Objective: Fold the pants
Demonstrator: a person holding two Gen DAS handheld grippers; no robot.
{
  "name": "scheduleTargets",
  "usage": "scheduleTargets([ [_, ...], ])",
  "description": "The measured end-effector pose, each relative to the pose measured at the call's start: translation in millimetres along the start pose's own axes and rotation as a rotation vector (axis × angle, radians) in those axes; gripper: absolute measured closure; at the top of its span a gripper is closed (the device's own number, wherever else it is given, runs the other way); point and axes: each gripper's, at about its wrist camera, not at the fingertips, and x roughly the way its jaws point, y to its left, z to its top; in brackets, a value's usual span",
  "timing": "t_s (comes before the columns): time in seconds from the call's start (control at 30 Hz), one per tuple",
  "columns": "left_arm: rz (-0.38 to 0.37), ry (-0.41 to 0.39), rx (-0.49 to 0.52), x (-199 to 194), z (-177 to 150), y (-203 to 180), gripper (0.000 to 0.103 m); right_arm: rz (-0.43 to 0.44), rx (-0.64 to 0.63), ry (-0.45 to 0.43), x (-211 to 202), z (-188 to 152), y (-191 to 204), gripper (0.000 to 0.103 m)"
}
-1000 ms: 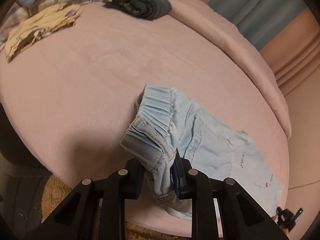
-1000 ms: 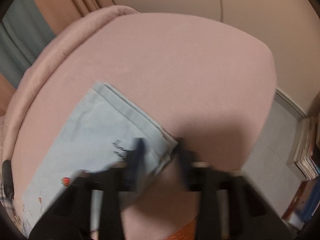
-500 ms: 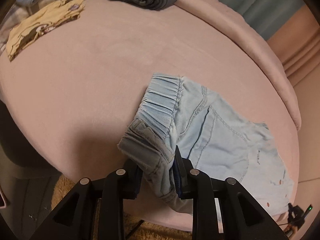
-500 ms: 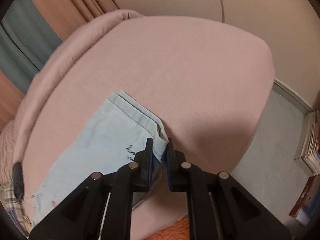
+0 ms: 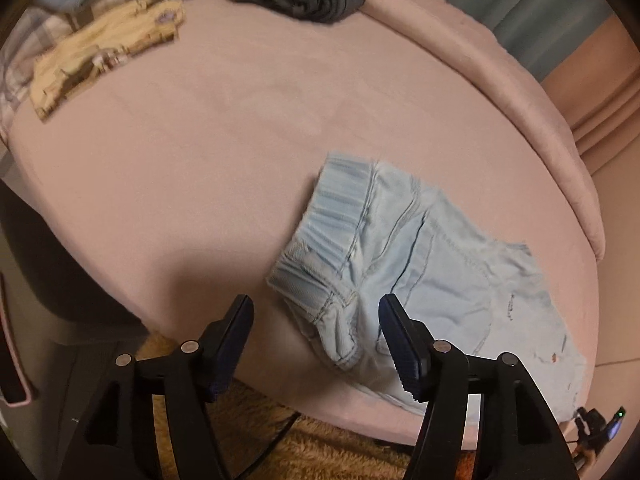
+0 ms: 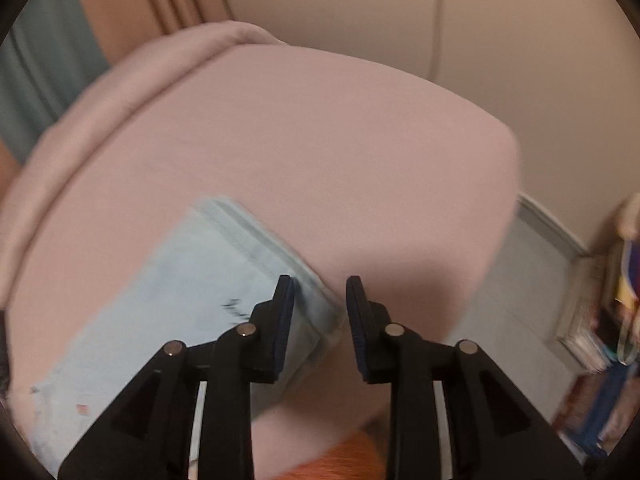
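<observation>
While both pairs of jaws are opening, the left gripper (image 5: 316, 314) frees the waistband of the pants (image 5: 424, 280) and the right gripper (image 6: 319, 294) frees the hem; draw both back cleanly, snagging nothing. Pants lie near the bed (image 5: 224, 128) edge at 6 o'clock; open bedding stretches toward 12.

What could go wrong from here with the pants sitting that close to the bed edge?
1. The light blue pants lie at the near edge of the pink bed; the bunched waistband corner may slide off.
2. The left gripper is opening around that corner, so a pad could snag it.
3. The right gripper, opening too, straddles the hem corner and may drag it.
</observation>
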Motion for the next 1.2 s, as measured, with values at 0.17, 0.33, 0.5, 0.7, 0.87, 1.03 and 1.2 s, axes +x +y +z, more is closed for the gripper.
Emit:
scheduleTargets([
  [0.17,-0.042,-0.118,0.072,-32.8,16.6,-40.4,0.037,0.077,-0.018,-0.070,-21.9,20.6,-5.7,0.046],
  [0.33,-0.236,-0.086,0.227,-12.9,26.9,-117.1,0.036,0.165,-0.125,-0.075,-9.6,46.3,16.5,0.046],
  [0.5,-0.304,0.058,0.364,53.4,29.0,-204.5,0.036,0.231,-0.205,0.027,45.1,56.0,43.1,0.048],
  [0.7,-0.216,0.151,0.498,116.1,20.9,-268.4,0.053,0.116,-0.318,0.035,80.8,37.8,56.0,0.071],
  [0.87,-0.040,0.060,0.520,130.9,11.7,-284.4,0.099,0.080,-0.339,-0.001,77.3,41.2,55.8,0.086],
  [1.03,-0.101,-0.014,0.448,113.6,29.0,-288.3,0.103,0.157,-0.282,-0.074,49.2,55.5,50.4,0.087],
  [1.2,-0.095,0.022,0.465,123.9,29.8,-284.6,0.103,0.154,-0.292,-0.072,55.4,61.2,60.1,0.097],
])
